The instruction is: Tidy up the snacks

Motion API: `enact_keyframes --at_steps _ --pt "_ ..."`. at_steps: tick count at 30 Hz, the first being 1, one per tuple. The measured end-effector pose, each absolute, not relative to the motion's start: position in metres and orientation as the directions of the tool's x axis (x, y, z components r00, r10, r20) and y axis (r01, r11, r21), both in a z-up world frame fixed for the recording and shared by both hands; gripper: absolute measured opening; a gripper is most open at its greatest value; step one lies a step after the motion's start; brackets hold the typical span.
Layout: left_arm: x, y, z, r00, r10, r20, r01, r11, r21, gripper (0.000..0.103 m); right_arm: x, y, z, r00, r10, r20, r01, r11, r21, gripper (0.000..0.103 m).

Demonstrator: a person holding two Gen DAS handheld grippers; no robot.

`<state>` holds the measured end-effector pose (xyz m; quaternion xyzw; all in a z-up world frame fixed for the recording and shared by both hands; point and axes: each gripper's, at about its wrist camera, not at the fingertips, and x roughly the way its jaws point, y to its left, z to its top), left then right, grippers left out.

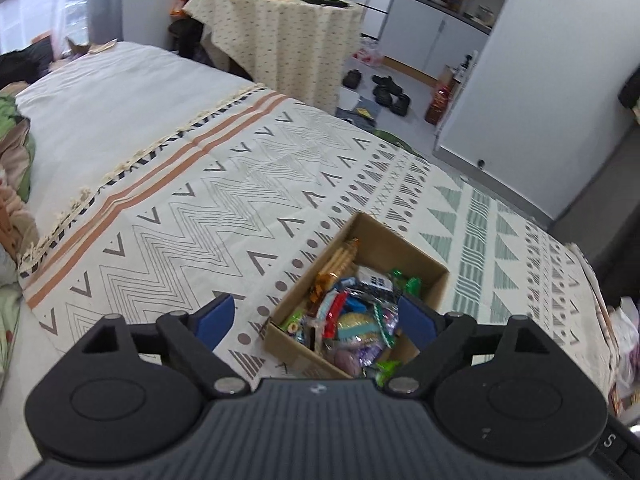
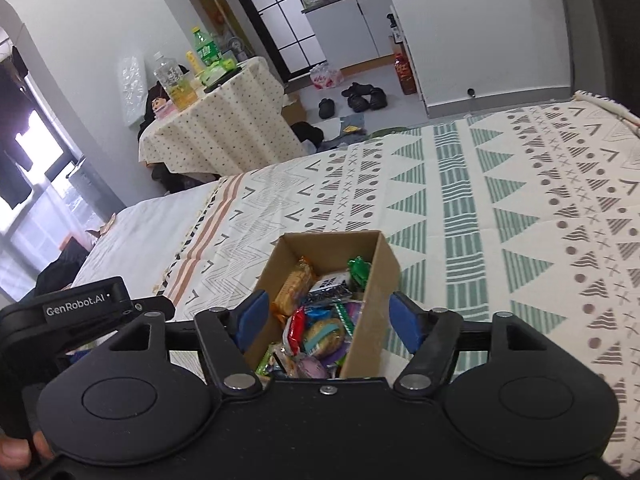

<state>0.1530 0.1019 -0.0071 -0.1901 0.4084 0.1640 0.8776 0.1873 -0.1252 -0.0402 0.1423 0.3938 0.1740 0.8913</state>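
Cardboard box (image 2: 374, 280) on the patterned bedspread (image 2: 500, 208) brims with light, crinkly, slippery snack packets (image 2: 320, 332), best pinched by a flat sealed edge, while left gripper (image 1: 316, 316) and right gripper (image 2: 326, 316) hover wide and empty.

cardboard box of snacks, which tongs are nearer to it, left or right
Hard to separate; the right looks slightly nearer. The right tongs hang open straddling the cardboard box. The left tongs hang open over its near end, one pad beyond its side wall.
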Motion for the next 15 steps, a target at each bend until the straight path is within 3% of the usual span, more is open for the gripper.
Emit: enact_keyframes --at_steps 15 --pt "0.118 0.072 0.035 0.656 0.084 -0.750 -0.302 0.940 -0.159 0.099 0.143 -0.171 -0.002 0.712 0.371 -0.596 -0.157 0.912 0.380 0.098"
